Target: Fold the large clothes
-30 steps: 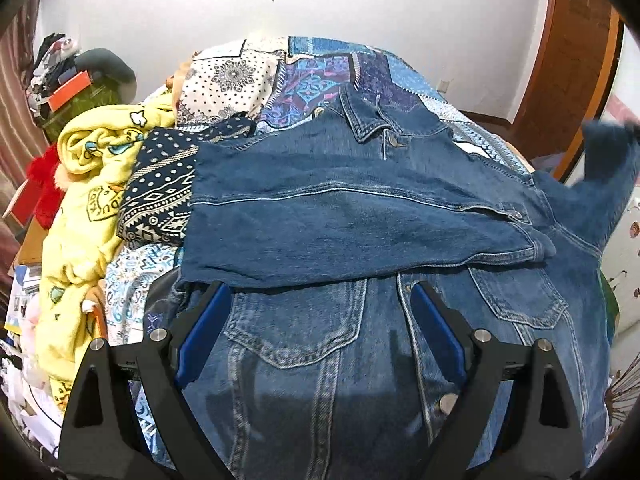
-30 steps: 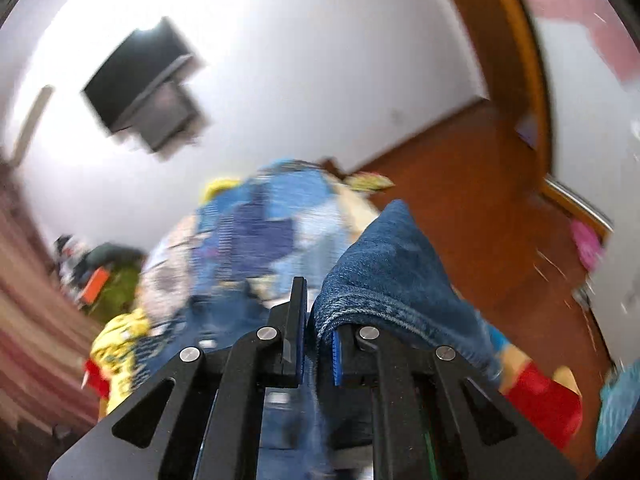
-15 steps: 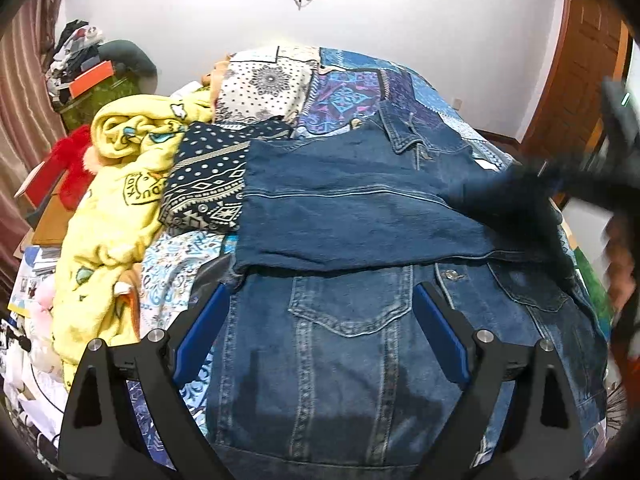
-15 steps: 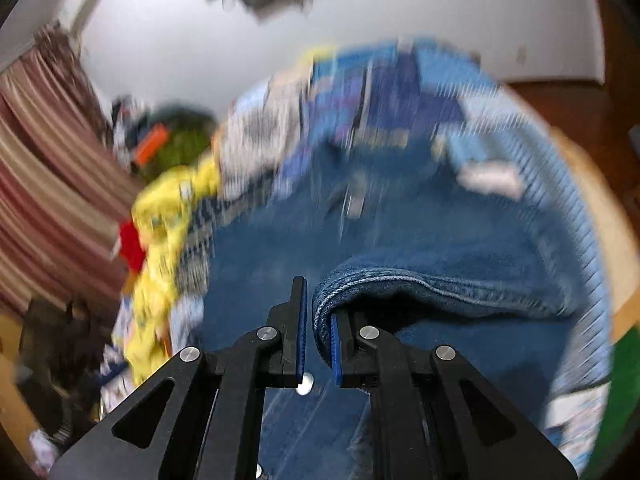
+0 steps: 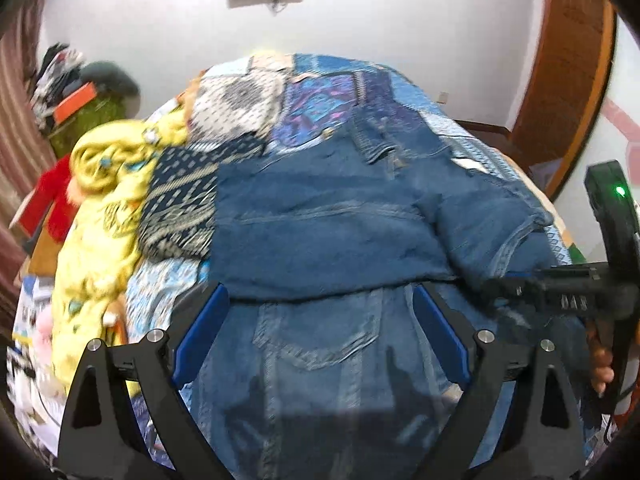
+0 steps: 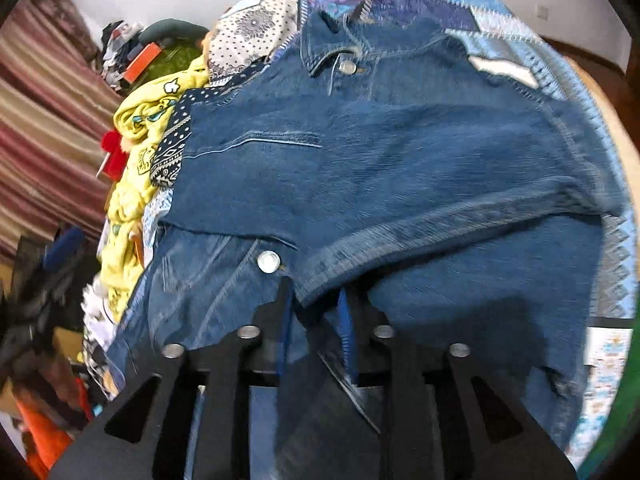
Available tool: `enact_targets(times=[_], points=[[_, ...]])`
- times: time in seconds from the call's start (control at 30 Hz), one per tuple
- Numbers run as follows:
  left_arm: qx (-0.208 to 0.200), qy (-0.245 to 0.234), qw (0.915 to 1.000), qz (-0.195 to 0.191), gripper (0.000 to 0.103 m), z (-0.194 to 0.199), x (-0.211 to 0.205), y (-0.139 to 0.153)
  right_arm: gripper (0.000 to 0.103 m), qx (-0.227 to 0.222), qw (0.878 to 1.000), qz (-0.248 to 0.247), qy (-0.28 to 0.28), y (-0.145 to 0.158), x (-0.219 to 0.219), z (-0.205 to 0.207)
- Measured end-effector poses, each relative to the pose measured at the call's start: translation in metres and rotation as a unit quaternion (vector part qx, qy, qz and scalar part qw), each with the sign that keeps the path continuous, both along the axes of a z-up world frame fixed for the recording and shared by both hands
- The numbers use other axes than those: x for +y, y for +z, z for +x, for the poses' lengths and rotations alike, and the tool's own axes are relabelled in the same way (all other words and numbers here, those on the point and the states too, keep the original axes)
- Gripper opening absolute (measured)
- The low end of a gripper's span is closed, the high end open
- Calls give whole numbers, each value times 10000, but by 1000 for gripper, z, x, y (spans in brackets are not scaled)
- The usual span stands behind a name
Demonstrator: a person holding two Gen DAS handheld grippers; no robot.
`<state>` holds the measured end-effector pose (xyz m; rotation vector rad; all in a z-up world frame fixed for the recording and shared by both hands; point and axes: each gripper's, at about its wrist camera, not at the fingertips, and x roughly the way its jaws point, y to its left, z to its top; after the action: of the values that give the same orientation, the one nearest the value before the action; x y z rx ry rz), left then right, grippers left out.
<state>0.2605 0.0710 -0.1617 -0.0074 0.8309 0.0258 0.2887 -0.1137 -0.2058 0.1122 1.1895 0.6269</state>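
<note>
Left gripper is spread wide over the blue denim jacket on the patchwork bedspread, gripping nothing. Right gripper is only narrowly parted; the jacket's sleeve cuff sits right at its tips, can't tell if it's pinched.

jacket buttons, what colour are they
Silver metal, on the blue denim jacket. The buttons show best in the right wrist view, one at the collar, one lower down.

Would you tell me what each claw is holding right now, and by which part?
The right claw pinches the denim jacket at its folded sleeve's cuff edge; the left claw is open and empty.
</note>
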Motion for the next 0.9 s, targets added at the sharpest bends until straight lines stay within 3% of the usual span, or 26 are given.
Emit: enact_targets(times=[0.03,0.2,0.37,0.6,0.77,0.9], points=[[-23,-92,9999,48,93,6,-9,3,33,-118,9999,-52,1,5,-4,-2],[-79,-580,9982,160,94,35,-53,13,34,-889,9951,-366,-250,27,-40,-12],[-17,-1149,9922,481,94,63,-107,7,36,-1145,9882,-511,-876,31,-86,-7],[382,-1990,9731,1100,94,101,-176,-31,43,-887,9827,-617,-1502,9,-135,3],[880,-2402,9589,1225,94,127,-213,-67,49,-550,9839,-537,-1615,-12,-143,6],[1075,-2513,9551,1142,94,145,-232,-87,51,-381,9856,-524,-1561,-27,-141,1]])
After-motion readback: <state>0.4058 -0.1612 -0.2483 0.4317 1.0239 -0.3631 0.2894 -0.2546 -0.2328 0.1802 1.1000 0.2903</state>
